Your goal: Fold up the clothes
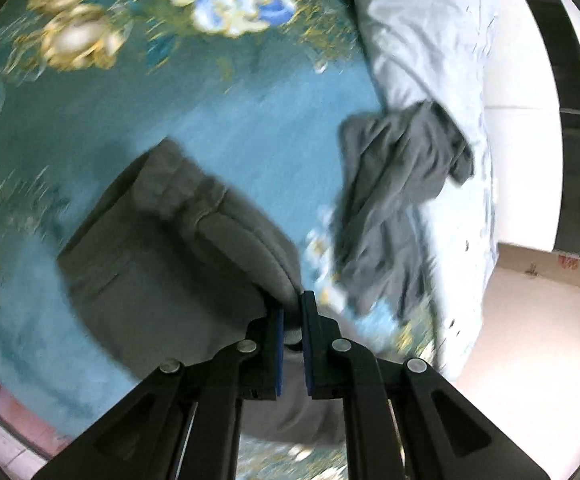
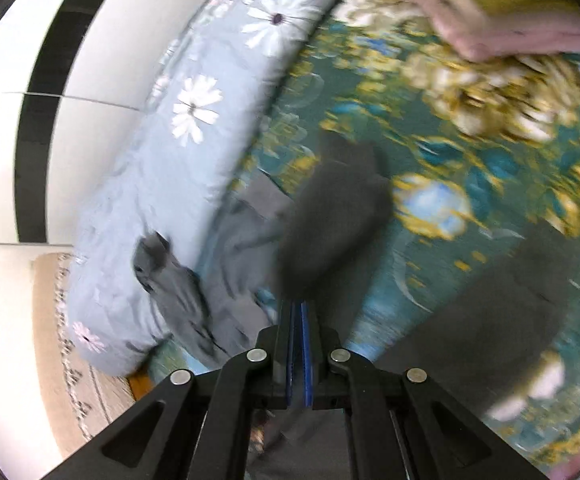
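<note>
A dark grey garment [image 1: 161,256] lies partly folded on the teal floral bedspread [image 1: 169,112]. My left gripper [image 1: 293,312] is shut on an edge of it, holding a fold lifted above the bed. My right gripper [image 2: 298,308] is shut on another part of the dark grey garment [image 2: 334,216], which hangs blurred ahead of the fingers. A second, lighter grey garment [image 1: 394,208] lies crumpled to the right in the left wrist view. It also shows in the right wrist view [image 2: 209,280], left of the gripper.
A light blue daisy-print quilt [image 2: 177,152] is bunched along the bed's edge, also in the left wrist view [image 1: 422,40]. Folded pink and yellow-green clothes [image 2: 502,12] lie at the far right. White wall and floor lie beyond the quilt.
</note>
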The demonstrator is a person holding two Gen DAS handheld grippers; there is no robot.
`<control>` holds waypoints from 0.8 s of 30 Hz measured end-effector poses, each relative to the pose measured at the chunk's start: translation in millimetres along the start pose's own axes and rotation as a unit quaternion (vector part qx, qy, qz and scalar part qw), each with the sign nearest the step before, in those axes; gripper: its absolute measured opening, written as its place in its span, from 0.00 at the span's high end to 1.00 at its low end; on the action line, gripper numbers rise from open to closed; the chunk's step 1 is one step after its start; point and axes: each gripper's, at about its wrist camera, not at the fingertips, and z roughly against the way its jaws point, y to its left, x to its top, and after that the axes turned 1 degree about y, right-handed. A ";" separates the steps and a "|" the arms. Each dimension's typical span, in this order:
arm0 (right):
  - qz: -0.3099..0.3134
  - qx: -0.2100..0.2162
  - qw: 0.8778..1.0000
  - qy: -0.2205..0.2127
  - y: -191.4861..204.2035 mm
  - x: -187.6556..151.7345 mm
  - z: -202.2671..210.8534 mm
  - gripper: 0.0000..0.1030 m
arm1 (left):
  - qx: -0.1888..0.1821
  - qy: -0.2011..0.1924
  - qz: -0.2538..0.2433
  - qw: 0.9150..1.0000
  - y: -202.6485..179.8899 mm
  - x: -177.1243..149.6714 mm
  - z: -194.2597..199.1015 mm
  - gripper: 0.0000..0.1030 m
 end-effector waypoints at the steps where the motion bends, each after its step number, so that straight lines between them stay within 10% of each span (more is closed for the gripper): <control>1: -0.005 -0.011 1.000 0.006 -9.5 -6.1 4.3 0.97 | 0.013 0.005 -0.002 1.000 6.0 -5.9 1.6 0.93; 8: -0.046 -0.011 0.998 0.038 -50.8 -38.7 8.1 0.96 | 0.062 0.014 0.029 0.998 58.8 -40.2 -12.4 0.93; 17: 0.028 -0.027 0.997 0.073 7.9 -30.8 -43.0 0.92 | 0.125 0.025 0.082 0.988 121.9 -64.3 -16.5 0.95; 24: 0.084 -0.067 0.990 0.095 77.8 -23.9 -123.3 0.44 | 0.028 -0.029 0.130 0.991 122.7 -51.3 1.5 0.95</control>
